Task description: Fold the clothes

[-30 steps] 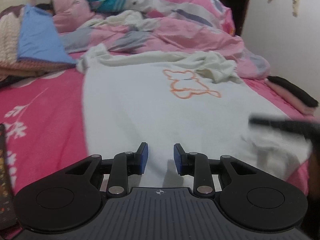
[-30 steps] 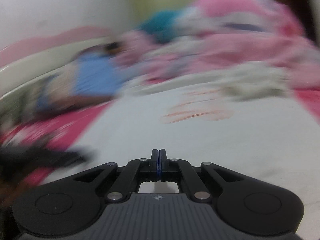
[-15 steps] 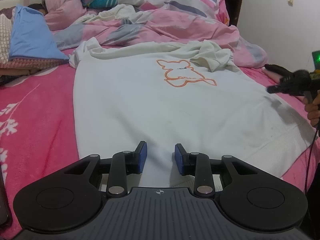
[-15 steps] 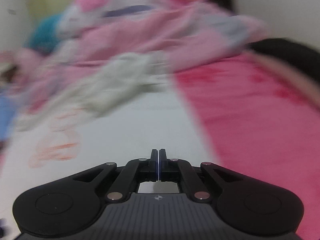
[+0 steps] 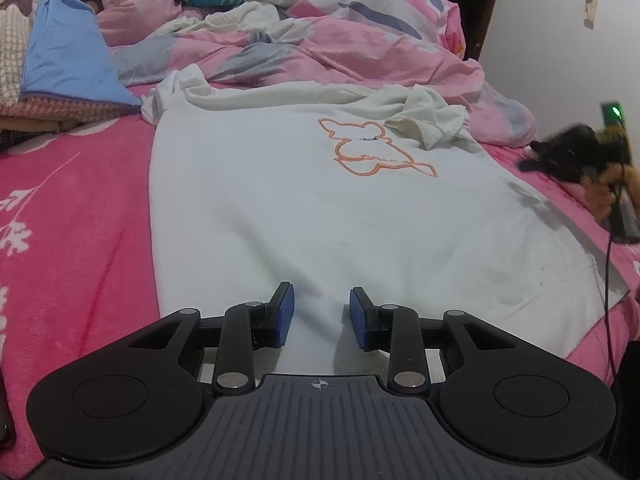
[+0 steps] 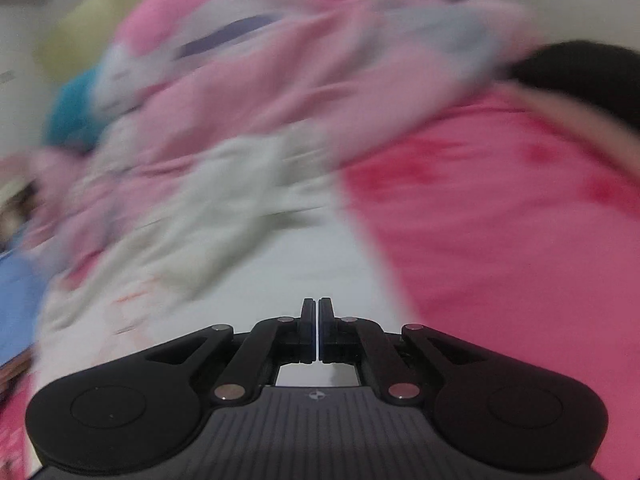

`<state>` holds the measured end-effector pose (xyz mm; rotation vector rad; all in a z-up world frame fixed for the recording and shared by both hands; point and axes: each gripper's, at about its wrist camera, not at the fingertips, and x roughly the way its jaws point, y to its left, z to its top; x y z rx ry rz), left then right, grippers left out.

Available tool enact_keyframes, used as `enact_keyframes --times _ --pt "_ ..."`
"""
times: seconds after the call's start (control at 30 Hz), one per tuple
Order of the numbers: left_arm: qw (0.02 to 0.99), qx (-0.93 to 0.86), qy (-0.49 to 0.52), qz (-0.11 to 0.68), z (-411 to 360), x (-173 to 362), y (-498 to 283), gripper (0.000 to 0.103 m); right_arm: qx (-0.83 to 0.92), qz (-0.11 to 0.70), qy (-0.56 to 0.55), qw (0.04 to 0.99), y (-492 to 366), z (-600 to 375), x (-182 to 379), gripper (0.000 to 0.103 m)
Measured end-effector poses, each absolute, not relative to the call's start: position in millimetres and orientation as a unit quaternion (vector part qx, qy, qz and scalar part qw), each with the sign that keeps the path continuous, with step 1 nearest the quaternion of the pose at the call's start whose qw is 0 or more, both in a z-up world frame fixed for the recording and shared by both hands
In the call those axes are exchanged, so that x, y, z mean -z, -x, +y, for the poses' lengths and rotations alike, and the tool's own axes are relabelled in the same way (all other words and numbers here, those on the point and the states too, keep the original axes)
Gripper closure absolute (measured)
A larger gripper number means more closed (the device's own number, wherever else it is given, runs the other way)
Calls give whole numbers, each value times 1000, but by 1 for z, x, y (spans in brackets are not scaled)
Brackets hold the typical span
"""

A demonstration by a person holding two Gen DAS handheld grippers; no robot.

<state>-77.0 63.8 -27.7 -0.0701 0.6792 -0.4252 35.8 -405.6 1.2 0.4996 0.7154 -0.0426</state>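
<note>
Left gripper (image 5: 321, 312) jaws spread, empty, above near hem of white shirt (image 5: 320, 208) spread flat ahead. Right gripper (image 6: 318, 330) jaws pressed together, empty, over shirt's right edge.

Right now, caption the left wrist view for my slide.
Open left tool poised over a white T-shirt spread flat on a pink bedspread.

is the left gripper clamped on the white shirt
Apart. The left wrist view shows the left gripper with jaws open above the white shirt, fabric visible between them.
</note>
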Motion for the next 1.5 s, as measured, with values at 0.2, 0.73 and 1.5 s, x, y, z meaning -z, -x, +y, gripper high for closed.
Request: enact_keyframes --times 0.2,0.73,1.5 --pt "920 209 36 329 65 29 77 72 72 362 -302 879 -94 -442 36 103" --pt "917 204 61 336 69 27 77 72 106 325 -419 841 85 -469 42 103" --pt "919 195 61 336 74 25 81 72 114 308 -234 915 117 -354 -3 103"
